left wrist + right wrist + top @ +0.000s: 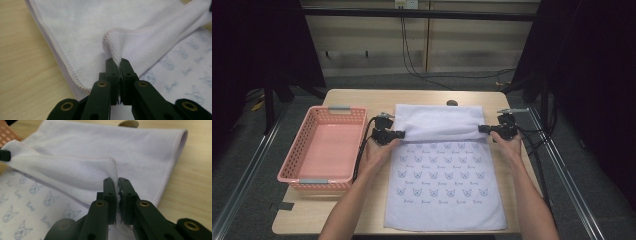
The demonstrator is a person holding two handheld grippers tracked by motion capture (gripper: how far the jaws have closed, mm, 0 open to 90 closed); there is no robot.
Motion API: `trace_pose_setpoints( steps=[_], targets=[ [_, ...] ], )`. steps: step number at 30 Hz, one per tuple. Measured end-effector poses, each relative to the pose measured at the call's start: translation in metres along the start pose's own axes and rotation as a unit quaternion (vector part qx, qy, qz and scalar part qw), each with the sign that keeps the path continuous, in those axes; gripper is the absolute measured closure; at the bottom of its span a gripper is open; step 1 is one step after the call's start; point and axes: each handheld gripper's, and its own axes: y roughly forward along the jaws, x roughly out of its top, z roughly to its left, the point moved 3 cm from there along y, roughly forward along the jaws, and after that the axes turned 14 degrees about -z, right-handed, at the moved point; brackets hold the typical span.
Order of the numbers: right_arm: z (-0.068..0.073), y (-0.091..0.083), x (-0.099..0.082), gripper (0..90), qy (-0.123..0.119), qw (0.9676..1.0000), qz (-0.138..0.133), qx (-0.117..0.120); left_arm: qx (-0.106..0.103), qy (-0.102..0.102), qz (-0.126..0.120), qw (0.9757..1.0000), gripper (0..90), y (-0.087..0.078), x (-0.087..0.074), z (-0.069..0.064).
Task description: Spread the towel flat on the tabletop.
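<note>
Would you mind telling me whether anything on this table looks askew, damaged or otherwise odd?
Nothing stands out. The towel lies square on the table, its far edge folded evenly toward the person by both tools, left and right. The pink basket sits upright, undamaged.

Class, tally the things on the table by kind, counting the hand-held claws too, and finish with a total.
Printed white towel: 1
Pink plastic basket: 1
Claws, left claw and right claw, each shut on a corner of the towel's folded-over edge: 2
Small dark round object at the table's far edge, too small to identify: 1
Total: 5
</note>
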Motion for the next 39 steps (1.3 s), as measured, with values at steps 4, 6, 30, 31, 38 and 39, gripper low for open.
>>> trace_pose_setpoints(
  steps=[4, 6, 30, 31, 38, 39],
  targets=[
    [0.001, -0.014, 0.018, 85.2, 0.003, 0.9994, -0.032, 0.013, -0.019, 0.005, -0.027, 0.9994, 87.6, -0.016, 0.015, -0.007],
    [0.002, -0.02, 0.024, 85.2, 0.002, 0.9991, -0.039, 0.016, -0.026, 0.006, -0.037, 0.999, 87.5, -0.021, 0.02, -0.01],
    [0.064, -0.138, 0.055, 85.2, -0.073, 0.9868, -0.102, 0.103, -0.117, 0.06, -0.123, 0.9837, 87.5, -0.137, 0.055, -0.072],
    [0.064, -0.138, 0.055, 85.2, -0.073, 0.9868, -0.102, 0.103, -0.117, 0.06, -0.123, 0.9837, 87.5, -0.137, 0.055, -0.072],
    [0.075, -0.147, 0.005, 85.2, -0.073, 0.9885, -0.062, 0.118, -0.117, 0.054, -0.072, 0.9891, 87.4, -0.136, -0.007, -0.073],
    [0.075, -0.147, 0.005, 85.2, -0.073, 0.9885, -0.062, 0.118, -0.117, 0.054, -0.072, 0.9891, 87.4, -0.136, -0.007, -0.073]
  ],
)
